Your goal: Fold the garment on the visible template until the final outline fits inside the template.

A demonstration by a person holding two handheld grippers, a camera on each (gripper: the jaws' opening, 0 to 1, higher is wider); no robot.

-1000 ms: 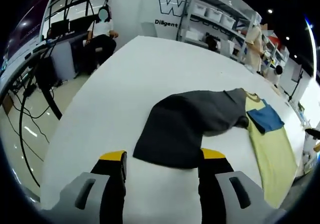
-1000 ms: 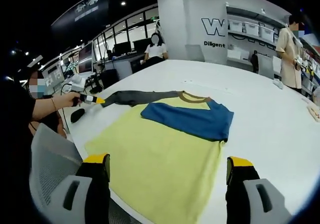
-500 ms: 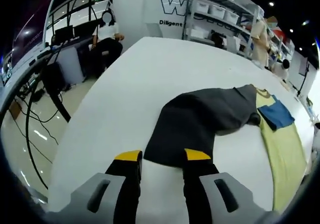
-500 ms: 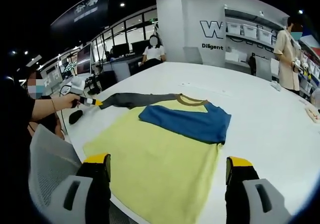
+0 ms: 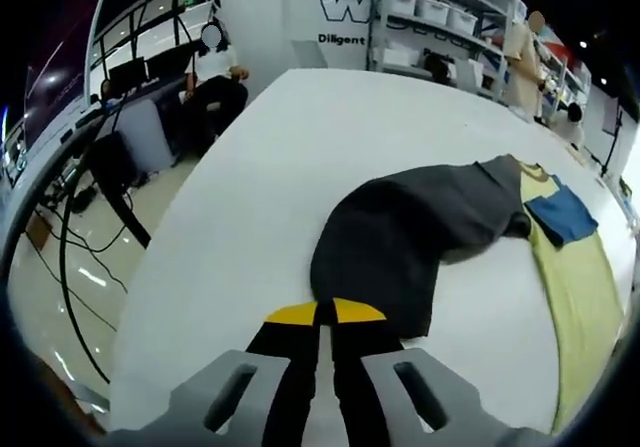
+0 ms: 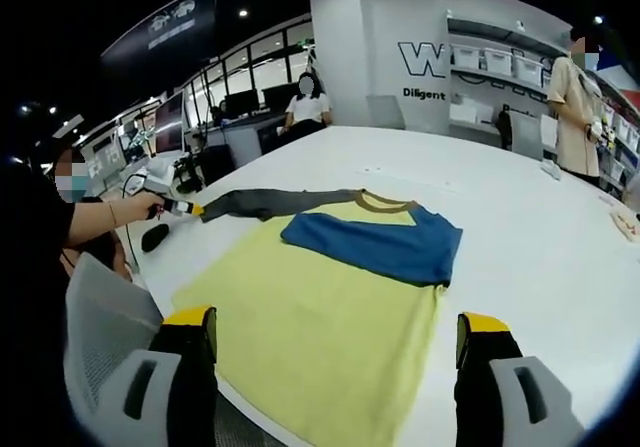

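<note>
A yellow shirt (image 6: pixel 320 317) lies flat on the white table (image 6: pixel 520 237). Its blue sleeve (image 6: pixel 385 242) is folded across the chest, and its grey sleeve (image 6: pixel 275 200) stretches out to the left. In the left gripper view the grey sleeve (image 5: pixel 410 232) spreads ahead, with the yellow body (image 5: pixel 575 287) and blue sleeve (image 5: pixel 562 215) at the right. My left gripper (image 5: pixel 325 312) is shut on the grey sleeve's cuff edge. The right gripper view shows the left gripper (image 6: pixel 190 207) at the sleeve's tip. My right gripper (image 6: pixel 335 332) stands open over the shirt's near hem, holding nothing.
A person's hand (image 6: pixel 135 207) holds the left gripper. A grey mesh chair back (image 6: pixel 100 327) stands at the table's near left corner, and a small black object (image 6: pixel 153 237) lies by the edge. A seated person (image 6: pixel 305 102) and a standing person (image 6: pixel 575 97) are beyond the table.
The left gripper's jaws went from wide open to shut at the grey sleeve's cuff. The right gripper has stayed open in much the same place.
</note>
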